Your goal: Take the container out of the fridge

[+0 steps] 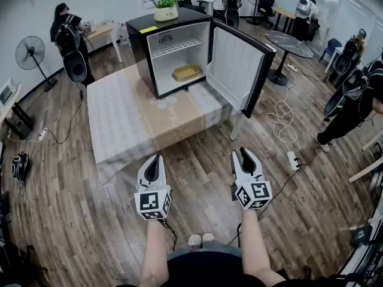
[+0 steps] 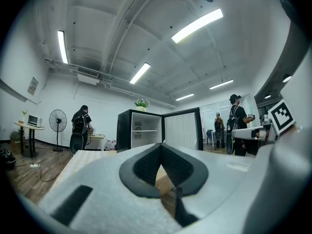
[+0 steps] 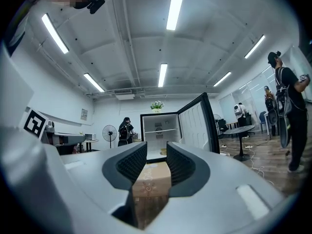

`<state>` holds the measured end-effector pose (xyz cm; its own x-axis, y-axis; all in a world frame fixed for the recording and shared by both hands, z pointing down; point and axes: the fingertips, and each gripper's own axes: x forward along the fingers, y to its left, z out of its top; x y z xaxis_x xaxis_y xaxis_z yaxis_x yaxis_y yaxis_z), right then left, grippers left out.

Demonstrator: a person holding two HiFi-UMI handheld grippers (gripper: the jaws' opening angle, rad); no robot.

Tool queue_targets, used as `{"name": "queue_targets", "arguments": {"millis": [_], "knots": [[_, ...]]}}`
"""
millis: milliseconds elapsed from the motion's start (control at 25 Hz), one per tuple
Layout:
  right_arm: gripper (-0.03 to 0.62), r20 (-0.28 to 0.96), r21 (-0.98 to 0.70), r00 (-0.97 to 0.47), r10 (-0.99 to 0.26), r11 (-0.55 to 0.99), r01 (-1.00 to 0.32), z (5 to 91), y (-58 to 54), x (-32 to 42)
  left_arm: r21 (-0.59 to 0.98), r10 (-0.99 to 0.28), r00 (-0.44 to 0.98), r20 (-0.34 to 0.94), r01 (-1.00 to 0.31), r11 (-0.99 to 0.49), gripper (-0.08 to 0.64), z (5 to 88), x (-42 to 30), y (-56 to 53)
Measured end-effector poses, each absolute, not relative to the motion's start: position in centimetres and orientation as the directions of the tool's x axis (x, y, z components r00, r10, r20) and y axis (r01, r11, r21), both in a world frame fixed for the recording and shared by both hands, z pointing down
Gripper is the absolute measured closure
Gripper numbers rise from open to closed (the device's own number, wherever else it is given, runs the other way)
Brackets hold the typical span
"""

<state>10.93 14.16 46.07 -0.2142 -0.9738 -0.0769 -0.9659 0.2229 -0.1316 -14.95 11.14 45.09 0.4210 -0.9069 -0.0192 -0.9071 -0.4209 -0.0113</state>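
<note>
The container (image 1: 186, 72), a shallow tan tray, is seen lying on the bottom of the fridge (image 1: 139, 46), beneath the wire shelf (image 1: 176, 45). The fridge is set at the far edge of the tabletop (image 1: 131, 124), with its door (image 1: 239, 64) swung open and a potted plant (image 1: 166, 6) placed on top. Short of the tabletop's near edge, over the wooden floor (image 1: 197, 178), the left hand-held gripper (image 1: 157, 158) is held with jaws pressed together on nothing, and the right hand-held gripper (image 1: 244, 153) with jaws spread and nothing between them.
</note>
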Motion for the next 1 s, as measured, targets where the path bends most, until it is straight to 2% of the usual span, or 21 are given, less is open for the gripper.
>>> {"name": "queue_targets", "arguments": {"millis": [400,1000], "knots": [[0.341,-0.075,-0.140,-0.236,-0.969,0.244,-0.960,46.6,13.6,8.9,-0.003,-0.901,0.432,-0.027,-0.902,-0.432,0.555,45.4,-16.4,10.5],[0.313,-0.107,-0.117,-0.264,-0.959,0.275,-0.954,45.9,6.7,10.0,-0.019,-0.906,0.421,-0.052,-0.907,-0.420,0.555,45.1,-15.1,4.4]]}}
